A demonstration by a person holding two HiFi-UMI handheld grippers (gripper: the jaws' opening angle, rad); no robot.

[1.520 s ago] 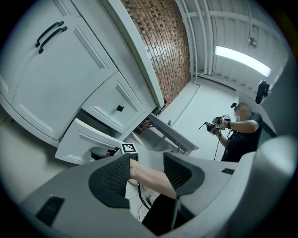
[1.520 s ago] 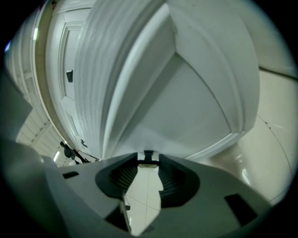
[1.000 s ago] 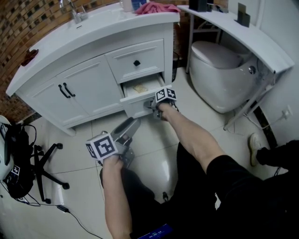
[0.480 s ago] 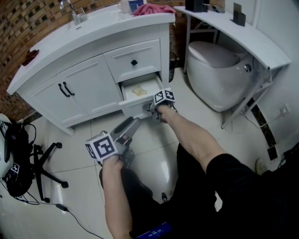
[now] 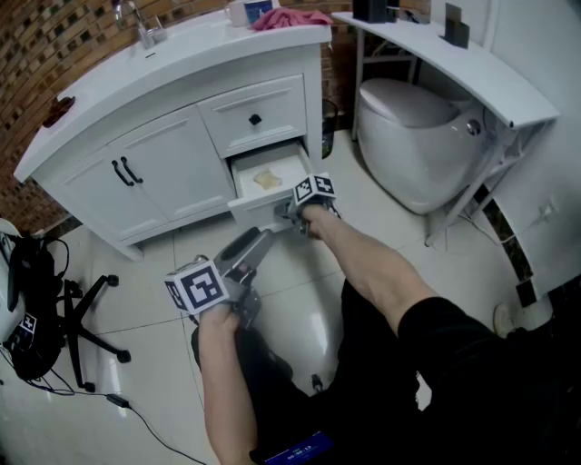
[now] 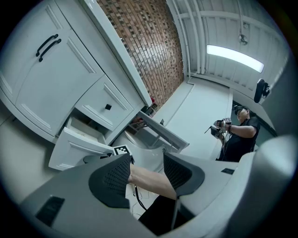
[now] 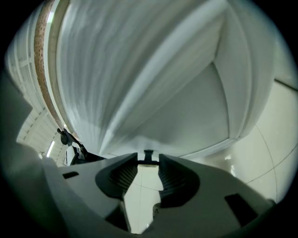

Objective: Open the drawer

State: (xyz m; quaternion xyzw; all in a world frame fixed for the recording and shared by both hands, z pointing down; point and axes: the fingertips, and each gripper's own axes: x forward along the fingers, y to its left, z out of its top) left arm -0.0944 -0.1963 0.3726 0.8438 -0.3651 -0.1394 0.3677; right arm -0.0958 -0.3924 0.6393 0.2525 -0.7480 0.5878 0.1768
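The white vanity (image 5: pixel 136 173) has two drawers on its right side. Its lower drawer (image 5: pixel 259 211) stands partly pulled out, with a tan item (image 5: pixel 266 179) inside. My right gripper (image 5: pixel 295 216) is at the drawer front (image 7: pixel 153 83), shut on the small black knob (image 7: pixel 148 155), which sits between its fingertips. The upper drawer (image 5: pixel 252 116) is closed. My left gripper (image 5: pixel 259 241) hovers over the floor in front of the vanity, open with nothing in it. In the left gripper view, the pulled-out drawer (image 6: pixel 74 146) lies ahead at the left.
A toilet (image 5: pixel 408 145) stands right of the vanity under a white shelf (image 5: pixel 454 64). A black chair base and bag (image 5: pixel 36 309) sit at the left. A pink cloth (image 5: pixel 290 16) lies on the countertop. A person in black (image 6: pixel 240 135) shows far off.
The lower drawer has slid further out of the vanity, with the right gripper drawing back on its knob. The left gripper has stayed open over the floor.
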